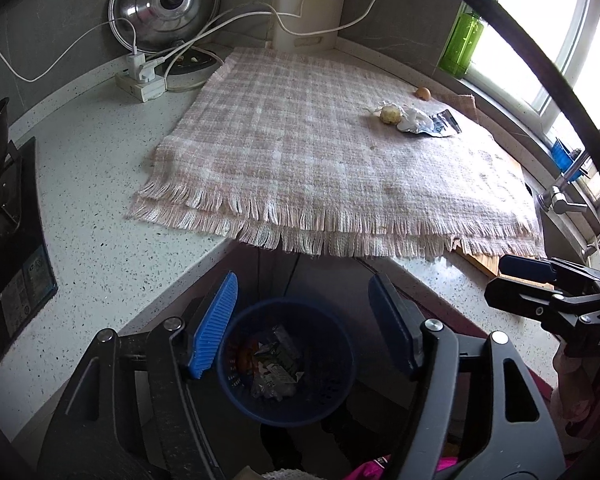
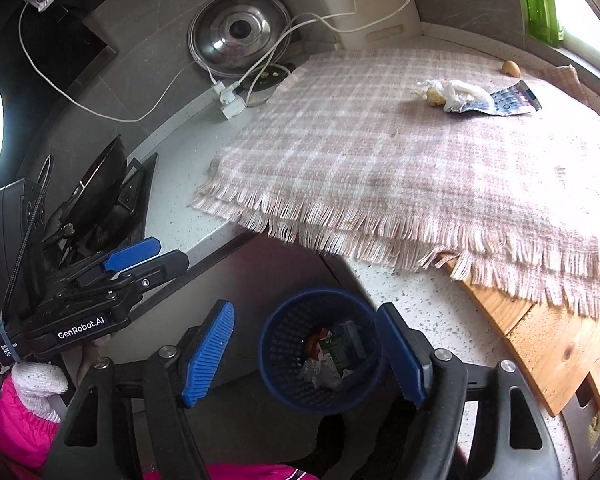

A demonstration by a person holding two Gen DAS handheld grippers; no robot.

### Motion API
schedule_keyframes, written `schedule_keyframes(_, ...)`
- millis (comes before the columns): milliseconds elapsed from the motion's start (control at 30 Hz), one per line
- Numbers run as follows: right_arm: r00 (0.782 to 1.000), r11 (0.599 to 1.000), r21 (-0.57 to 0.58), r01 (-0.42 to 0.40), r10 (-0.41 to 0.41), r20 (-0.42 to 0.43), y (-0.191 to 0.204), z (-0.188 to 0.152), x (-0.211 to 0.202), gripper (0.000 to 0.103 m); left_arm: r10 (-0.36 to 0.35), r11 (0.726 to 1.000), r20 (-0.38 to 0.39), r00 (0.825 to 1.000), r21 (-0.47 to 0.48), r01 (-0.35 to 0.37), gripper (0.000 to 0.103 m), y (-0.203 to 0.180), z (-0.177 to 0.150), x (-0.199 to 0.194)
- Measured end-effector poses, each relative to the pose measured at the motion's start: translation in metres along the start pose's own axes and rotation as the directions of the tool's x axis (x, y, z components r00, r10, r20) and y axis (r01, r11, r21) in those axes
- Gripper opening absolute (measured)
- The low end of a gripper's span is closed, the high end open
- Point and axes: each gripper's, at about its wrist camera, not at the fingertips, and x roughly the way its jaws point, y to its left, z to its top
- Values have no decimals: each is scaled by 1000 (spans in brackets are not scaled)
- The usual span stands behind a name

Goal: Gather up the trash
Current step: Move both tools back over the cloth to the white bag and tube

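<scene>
Trash [image 1: 416, 120] lies upper right on the plaid cloth [image 1: 320, 168]; both grippers' fingers [image 1: 216, 320] [image 2: 208, 352] spread, empty, above the blue bin [image 1: 286, 360].

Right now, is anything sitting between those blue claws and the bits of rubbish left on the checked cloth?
Nothing visible. The crumpled wrapper and foil packet lie far across the plaid cloth, which is bare in between. Both the left gripper and right gripper are open, above the blue bin.
</scene>
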Motion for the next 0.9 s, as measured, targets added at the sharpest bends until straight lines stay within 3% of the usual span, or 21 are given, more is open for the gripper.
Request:
schedule_keyframes(100,999,999,31,24,-25,35,-16,10,-12,85,-7,1000,5,1000,-2,7,70,-7,8,4)
schedule_keyframes(567,981,975,188,114,-141,134,-118,65,-48,85,-61,998,50,997,-13,62,70,-45,65,34)
schedule_keyframes(900,968,959,249,139,-185,172,-182,108,-52,85,-83,996,59,995,36,81,70,-81,106,61)
